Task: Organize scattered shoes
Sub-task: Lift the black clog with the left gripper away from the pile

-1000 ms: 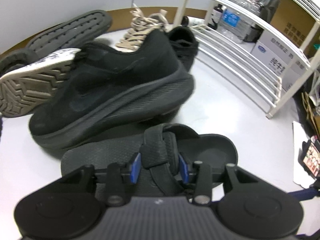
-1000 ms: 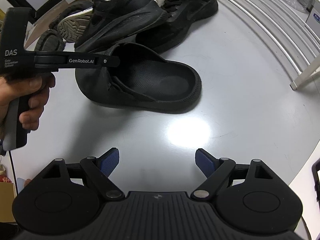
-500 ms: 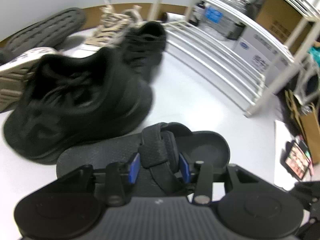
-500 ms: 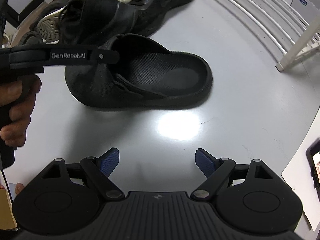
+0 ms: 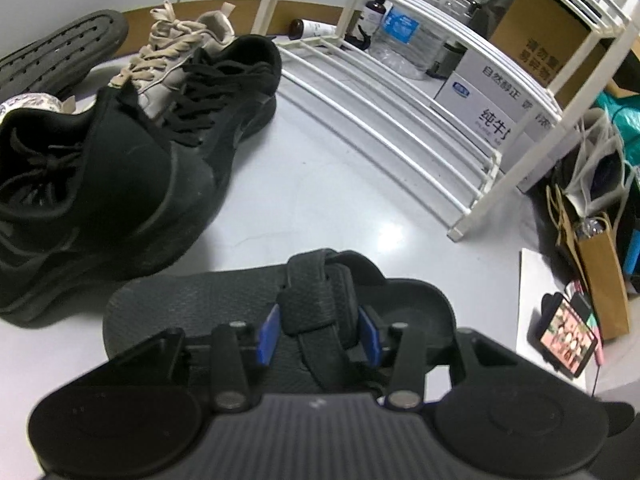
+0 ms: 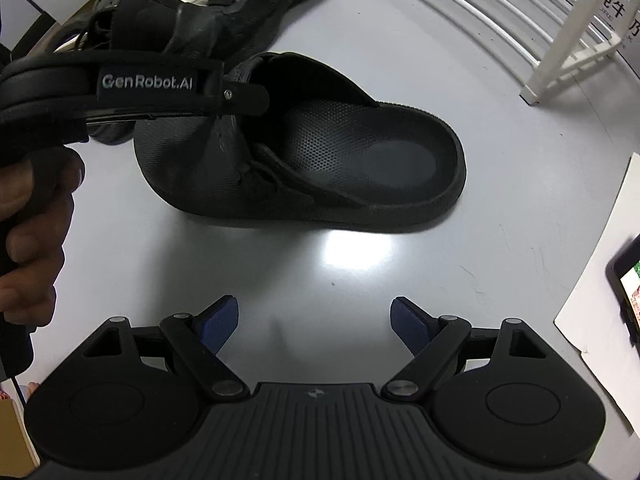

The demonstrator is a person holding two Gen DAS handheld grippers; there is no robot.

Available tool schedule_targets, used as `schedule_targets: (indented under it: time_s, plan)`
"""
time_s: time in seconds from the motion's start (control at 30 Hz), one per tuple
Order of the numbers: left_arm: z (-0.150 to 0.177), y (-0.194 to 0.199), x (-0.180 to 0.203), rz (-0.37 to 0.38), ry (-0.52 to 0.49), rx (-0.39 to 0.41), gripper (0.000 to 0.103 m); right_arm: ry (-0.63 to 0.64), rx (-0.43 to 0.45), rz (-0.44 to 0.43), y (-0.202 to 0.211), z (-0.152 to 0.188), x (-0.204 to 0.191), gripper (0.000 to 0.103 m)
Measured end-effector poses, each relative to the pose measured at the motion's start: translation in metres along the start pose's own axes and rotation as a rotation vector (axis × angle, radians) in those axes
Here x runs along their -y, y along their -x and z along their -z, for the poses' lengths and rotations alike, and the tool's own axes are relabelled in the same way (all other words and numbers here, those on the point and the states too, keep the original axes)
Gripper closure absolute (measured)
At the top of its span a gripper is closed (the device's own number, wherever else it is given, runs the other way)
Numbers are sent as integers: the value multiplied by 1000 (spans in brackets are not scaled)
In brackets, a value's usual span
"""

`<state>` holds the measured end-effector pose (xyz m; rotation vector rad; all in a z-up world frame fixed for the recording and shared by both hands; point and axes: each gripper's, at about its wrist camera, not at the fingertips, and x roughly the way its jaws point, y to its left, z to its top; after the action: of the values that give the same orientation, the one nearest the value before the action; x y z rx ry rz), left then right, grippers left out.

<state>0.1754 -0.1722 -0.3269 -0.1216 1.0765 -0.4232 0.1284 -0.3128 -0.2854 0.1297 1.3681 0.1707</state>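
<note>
On the pale grey floor (image 5: pixel 312 184), from the left: a dark sole-up shoe (image 5: pixel 60 52) at the far edge; a beige laced sneaker (image 5: pixel 176 48) just behind two black lace-up sneakers, the nearer (image 5: pixel 100 200) lying in front of the farther (image 5: pixel 236 92), the two overlapping. Centre foreground: one black slipper sandal (image 5: pixel 192 304), its strap (image 5: pixel 316 300) pinched between the blue pads of the left tool (image 5: pixel 318 334); in the right wrist view the same sandal (image 6: pixel 360 160) sits flat on the floor, with the left tool's arm reaching over its toe end and a hand (image 6: pixel 28 216) around the grip. Right tool (image 6: pixel 314 320): pads spread wide, nothing between them, above bare floor near the sandal. Right: a white slatted shoe rack (image 5: pixel 400 120), lower tier bare, with cartons (image 5: pixel 496 108) behind; a phone (image 5: pixel 568 336) at the edge.
</note>
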Motion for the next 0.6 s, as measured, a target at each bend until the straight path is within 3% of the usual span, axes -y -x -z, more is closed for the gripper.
schedule_targets:
  time_s: [0.37,0.6]
  plan:
    - [2,4,0,130,18,-43,58,-51,13,-2,4,0,3,16]
    - [2,20,-6,126,-11,-55,60,-113,44,-32,4,-12,12,16]
